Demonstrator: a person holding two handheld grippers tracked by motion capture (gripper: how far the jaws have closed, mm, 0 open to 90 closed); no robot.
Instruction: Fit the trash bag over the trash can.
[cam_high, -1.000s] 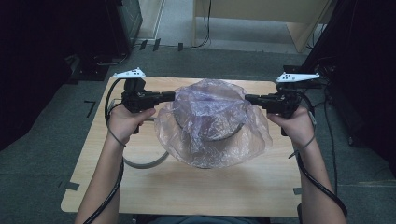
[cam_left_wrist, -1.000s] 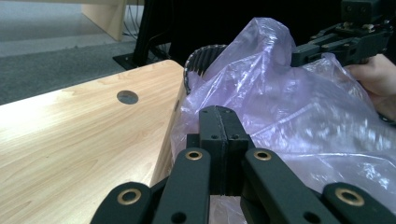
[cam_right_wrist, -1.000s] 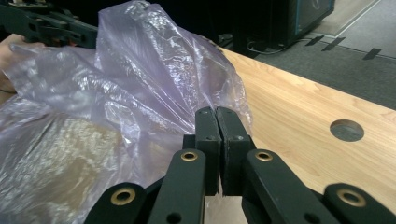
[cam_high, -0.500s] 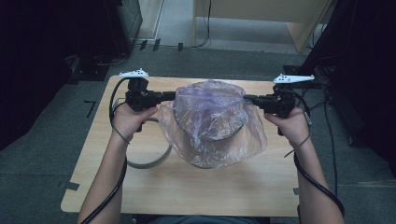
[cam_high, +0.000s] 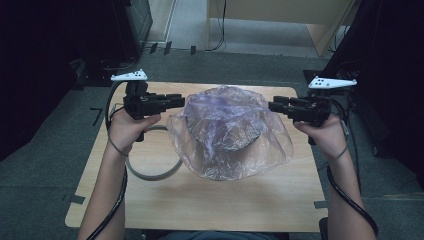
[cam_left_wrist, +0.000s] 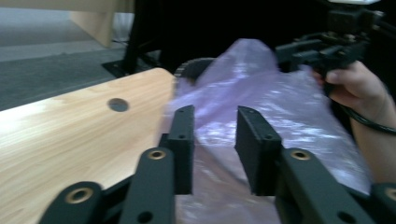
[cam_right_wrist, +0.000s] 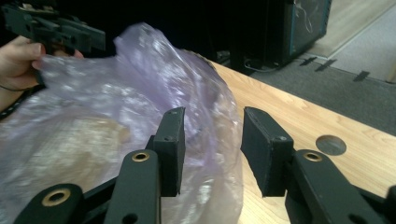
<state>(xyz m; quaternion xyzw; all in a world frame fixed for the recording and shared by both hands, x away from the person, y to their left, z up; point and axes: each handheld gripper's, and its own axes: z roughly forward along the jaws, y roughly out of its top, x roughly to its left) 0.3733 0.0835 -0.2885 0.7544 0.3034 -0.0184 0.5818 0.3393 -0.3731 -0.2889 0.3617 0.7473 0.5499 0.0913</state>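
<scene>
My left gripper (cam_high: 181, 100) and right gripper (cam_high: 272, 106) have both just been opening; their jaws stand apart with nothing pressed between them. The plastic bag (cam_high: 230, 132) draped over the dark hat (cam_high: 227, 137) sits on the table (cam_high: 210, 200) between my two grippers, right off their tips.

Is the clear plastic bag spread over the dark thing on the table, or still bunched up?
Spread. The plastic bag drapes loosely over the dark object, its edge lying on the table.
</scene>
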